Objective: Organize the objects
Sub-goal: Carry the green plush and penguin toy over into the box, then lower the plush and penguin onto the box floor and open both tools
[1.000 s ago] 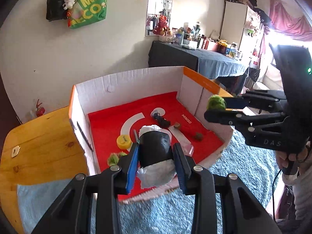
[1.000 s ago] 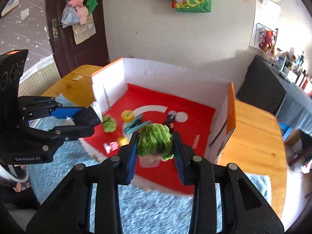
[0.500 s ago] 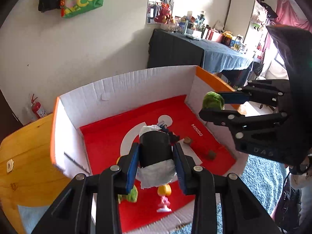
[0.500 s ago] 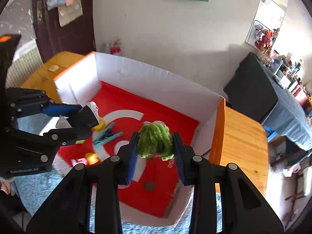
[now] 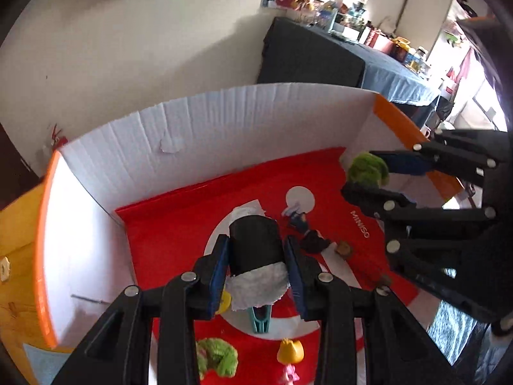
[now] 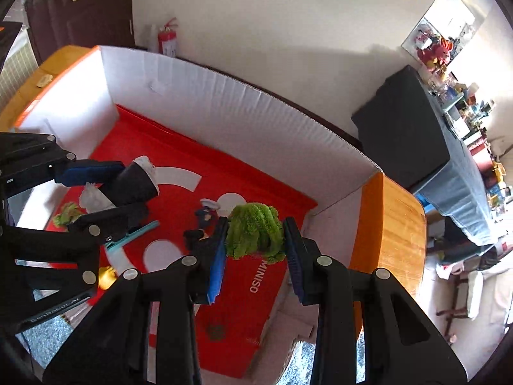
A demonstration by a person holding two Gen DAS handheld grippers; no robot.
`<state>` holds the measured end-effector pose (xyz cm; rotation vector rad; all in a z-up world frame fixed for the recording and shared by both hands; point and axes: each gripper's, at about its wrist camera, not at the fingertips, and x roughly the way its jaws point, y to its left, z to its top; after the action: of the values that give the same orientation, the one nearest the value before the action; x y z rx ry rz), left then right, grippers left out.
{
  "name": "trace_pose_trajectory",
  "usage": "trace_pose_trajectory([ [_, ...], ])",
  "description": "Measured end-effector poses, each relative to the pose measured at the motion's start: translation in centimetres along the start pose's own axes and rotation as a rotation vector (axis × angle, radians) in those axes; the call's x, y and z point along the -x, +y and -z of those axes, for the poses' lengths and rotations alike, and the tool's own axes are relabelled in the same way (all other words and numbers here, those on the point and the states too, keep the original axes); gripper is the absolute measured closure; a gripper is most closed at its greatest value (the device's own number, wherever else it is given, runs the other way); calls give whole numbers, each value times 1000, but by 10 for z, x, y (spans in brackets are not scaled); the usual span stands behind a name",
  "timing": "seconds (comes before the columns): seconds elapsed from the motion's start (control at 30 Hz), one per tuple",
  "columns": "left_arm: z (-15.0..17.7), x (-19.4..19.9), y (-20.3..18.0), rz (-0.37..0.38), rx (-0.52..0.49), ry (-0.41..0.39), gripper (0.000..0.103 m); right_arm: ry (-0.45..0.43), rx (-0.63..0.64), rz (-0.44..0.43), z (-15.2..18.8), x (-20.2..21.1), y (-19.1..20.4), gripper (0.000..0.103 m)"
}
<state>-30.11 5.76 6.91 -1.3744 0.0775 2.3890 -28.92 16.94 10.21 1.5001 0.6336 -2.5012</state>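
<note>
My left gripper [image 5: 256,253] is shut on a black roll [image 5: 255,243] stuffed with white tissue, held over the red floor of a white cardboard box [image 5: 205,138]. My right gripper [image 6: 255,239] is shut on a fuzzy green ball [image 6: 255,232], above the box's right half. Each gripper shows in the other's view: the right one with the green ball [image 5: 367,168] at right, the left one with the black roll [image 6: 133,183] at left. On the box floor lie a second green fuzzy toy [image 5: 216,356], a teal clip [image 5: 259,319], a small dark figurine [image 5: 298,218] and a yellow-headed figure [image 5: 290,353].
The box has orange flaps [image 6: 368,221] and sits on a wooden table [image 6: 397,224] over a blue-grey mat [image 5: 452,327]. Small brown bits [image 5: 343,248] lie on the red floor. A dark-covered table with clutter [image 5: 327,54] stands behind; a fire extinguisher [image 6: 166,38] is by the wall.
Both grippers have moved forward from the box's near edge to over its inside and tipped further down, each still holding its object. The box now fills more of both views.
</note>
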Motion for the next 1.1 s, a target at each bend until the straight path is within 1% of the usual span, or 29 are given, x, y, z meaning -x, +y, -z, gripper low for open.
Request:
trace_pose_trajectory([
  [0.17, -2, -13, 7, 35, 54, 34, 66, 58, 3, 19, -6, -17, 1, 71],
  [0.37, -4, -23, 15, 36, 101, 49, 66, 99, -9, 40, -11, -34, -2, 71],
  [0.73, 0, -35, 21, 24, 121, 75, 66, 149, -11, 22, -11, -55, -1, 71],
  [0.8, 0, -36, 22, 29, 125, 80, 66, 157, 5, 38, -10, -59, 2, 71],
  [0.9, 1, -36, 22, 26, 123, 82, 66, 169, -5, 24, -10, -64, 1, 71],
  [0.97, 2, -36, 22, 26, 125, 83, 66, 171, 9, 36, -10, -66, 3, 71],
  [1.1, 3, -36, 23, 21, 122, 85, 66, 167, -2, 25, -10, -64, 2, 71],
])
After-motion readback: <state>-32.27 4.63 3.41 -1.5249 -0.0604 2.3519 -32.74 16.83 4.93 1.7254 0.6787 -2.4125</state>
